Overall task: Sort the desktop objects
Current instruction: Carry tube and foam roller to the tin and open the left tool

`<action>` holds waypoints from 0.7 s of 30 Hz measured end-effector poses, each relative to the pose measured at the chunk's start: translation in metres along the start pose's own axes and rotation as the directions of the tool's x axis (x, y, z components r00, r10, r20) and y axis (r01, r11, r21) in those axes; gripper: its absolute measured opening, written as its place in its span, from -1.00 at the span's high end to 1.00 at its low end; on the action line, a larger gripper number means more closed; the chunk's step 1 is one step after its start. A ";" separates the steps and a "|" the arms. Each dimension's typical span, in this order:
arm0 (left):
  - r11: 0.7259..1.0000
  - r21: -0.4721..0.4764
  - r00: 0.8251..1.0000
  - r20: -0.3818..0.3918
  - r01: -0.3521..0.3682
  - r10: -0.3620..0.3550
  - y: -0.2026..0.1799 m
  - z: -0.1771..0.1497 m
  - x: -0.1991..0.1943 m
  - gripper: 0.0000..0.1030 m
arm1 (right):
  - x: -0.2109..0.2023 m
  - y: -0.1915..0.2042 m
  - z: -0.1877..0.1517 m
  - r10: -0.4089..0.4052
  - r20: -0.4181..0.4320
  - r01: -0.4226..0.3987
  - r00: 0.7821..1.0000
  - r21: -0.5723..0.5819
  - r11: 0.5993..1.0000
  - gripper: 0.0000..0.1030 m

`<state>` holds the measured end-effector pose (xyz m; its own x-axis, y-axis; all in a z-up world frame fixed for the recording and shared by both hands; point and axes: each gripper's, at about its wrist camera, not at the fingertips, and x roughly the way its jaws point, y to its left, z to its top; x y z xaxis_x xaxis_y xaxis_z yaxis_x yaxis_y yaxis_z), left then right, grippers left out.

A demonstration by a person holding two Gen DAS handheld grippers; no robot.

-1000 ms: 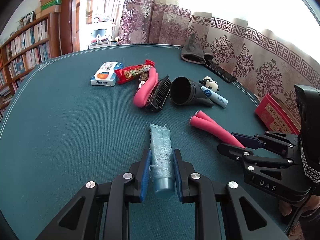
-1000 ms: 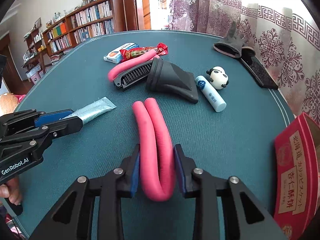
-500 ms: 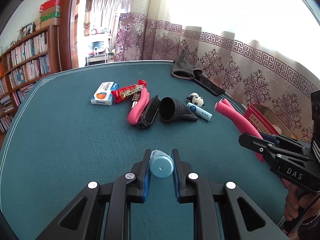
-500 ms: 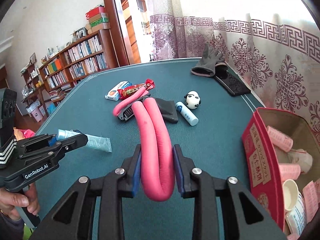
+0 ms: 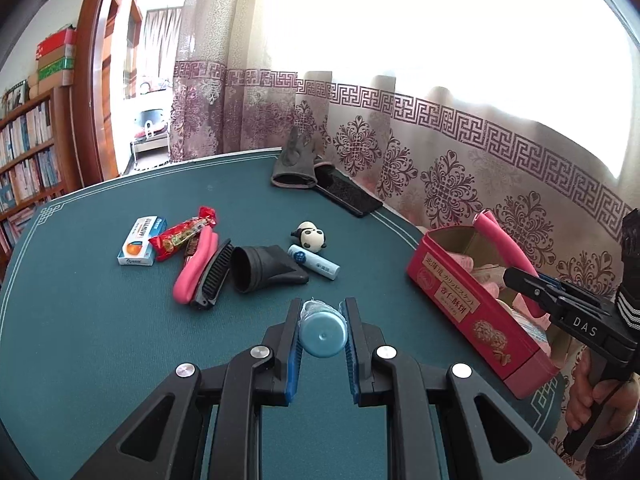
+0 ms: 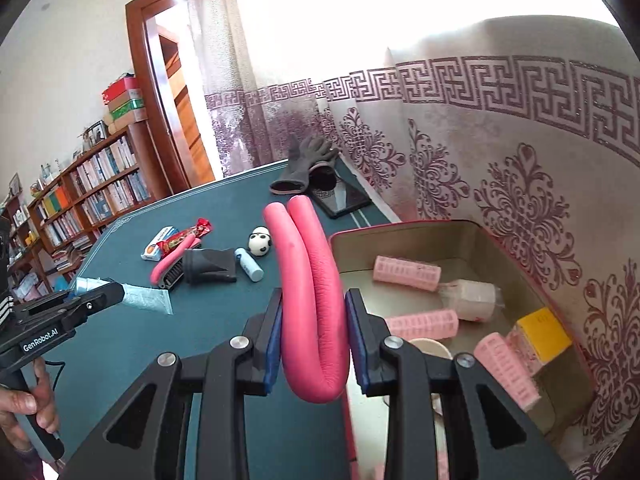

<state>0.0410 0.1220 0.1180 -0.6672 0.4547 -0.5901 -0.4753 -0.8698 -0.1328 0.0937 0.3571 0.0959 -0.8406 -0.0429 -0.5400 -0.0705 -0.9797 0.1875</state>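
**Two items in transit to the red tin**

Right gripper (image 6: 313,334) is pinching the folded pink foam roller (image 6: 310,292), fingers pressed on its bend, carrying it at the red tin (image 6: 472,240) rim, likely for dropping among the curlers (image 6: 406,273); left gripper (image 5: 322,330) is clamping the blue tube (image 5: 323,333) cap-first above the surface (image 5: 80,320), apparently queued behind.

Bare green surface (image 5: 80,340) fills the lower left of the left wrist frame. At centre, a cluster around the black nozzle (image 5: 264,270) blocks passage, and the red tin (image 5: 468,300) walls off the right.
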 end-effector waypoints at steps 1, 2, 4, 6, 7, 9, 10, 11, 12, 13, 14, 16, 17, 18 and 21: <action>1.000 0.012 1.000 0.004 0.013 -0.013 -0.008 0.004 0.002 0.62 | -0.002 -0.008 -0.002 -0.018 -0.001 0.018 1.000 0.012 1.000 0.38; 0.999 0.025 1.000 0.008 0.026 -0.026 -0.016 0.009 0.004 0.62 | -0.004 -0.016 -0.003 -0.033 -0.003 0.034 0.999 0.024 0.999 0.38; 0.997 0.052 0.998 0.016 0.056 -0.056 -0.033 0.017 0.008 0.62 | -0.006 -0.031 -0.006 -0.060 -0.011 0.061 0.998 0.047 0.997 0.38; 0.993 0.074 0.996 0.020 0.089 -0.091 -0.050 0.027 0.013 0.62 | -0.009 -0.045 -0.011 -0.079 -0.020 0.080 0.997 0.066 0.995 0.38; 0.991 0.084 0.994 0.022 0.106 -0.108 -0.058 0.032 0.016 0.62 | -0.010 -0.050 -0.013 -0.085 -0.023 0.086 0.996 0.074 0.994 0.38; 0.985 0.106 0.990 0.025 0.138 -0.142 -0.075 0.042 0.022 0.62 | -0.011 -0.058 -0.015 -0.093 -0.028 0.095 0.995 0.083 0.992 0.38; 0.981 0.117 0.987 0.027 0.153 -0.157 -0.083 0.046 0.024 0.62 | -0.011 -0.061 -0.016 -0.096 -0.029 0.098 0.995 0.086 0.991 0.38; 0.978 0.128 0.985 0.028 0.165 -0.169 -0.091 0.050 0.028 0.62 | -0.012 -0.064 -0.016 -0.100 -0.028 0.102 0.995 0.088 0.991 0.38; 0.975 0.139 0.983 0.028 0.176 -0.181 -0.099 0.054 0.032 0.62 | -0.013 -0.067 -0.016 -0.106 -0.027 0.108 0.994 0.090 0.990 0.38; 0.971 0.148 0.981 0.025 0.186 -0.191 -0.107 0.057 0.036 0.62 | -0.013 -0.069 -0.016 -0.114 -0.026 0.116 0.993 0.091 0.989 0.38; 0.968 0.154 0.979 0.020 0.196 -0.202 -0.113 0.060 0.041 0.62 | -0.013 -0.070 -0.016 -0.123 -0.026 0.125 0.992 0.092 0.988 0.38; 0.962 0.161 0.975 0.002 0.220 -0.223 -0.126 0.064 0.054 0.62 | -0.013 -0.076 -0.016 -0.130 -0.029 0.132 0.991 0.103 0.986 0.38; 0.959 0.162 0.972 -0.010 0.232 -0.233 -0.132 0.065 0.061 0.62 | -0.012 -0.080 -0.016 -0.131 -0.032 0.134 0.991 0.109 0.985 0.38; 0.956 0.165 0.970 -0.023 0.242 -0.242 -0.137 0.066 0.068 0.62 | -0.011 -0.082 -0.016 -0.135 -0.035 0.138 0.990 0.114 0.984 0.38; 0.942 0.168 0.956 -0.089 0.291 -0.280 -0.152 0.066 0.094 0.60 | -0.009 -0.088 -0.018 -0.140 -0.048 0.145 0.989 0.126 0.981 0.38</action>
<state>0.0129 0.3094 0.1352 -0.4534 0.6609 -0.5980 -0.7385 -0.6542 -0.1631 0.1167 0.4406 0.0694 -0.7956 0.0854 -0.5997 -0.2587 -0.9431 0.2090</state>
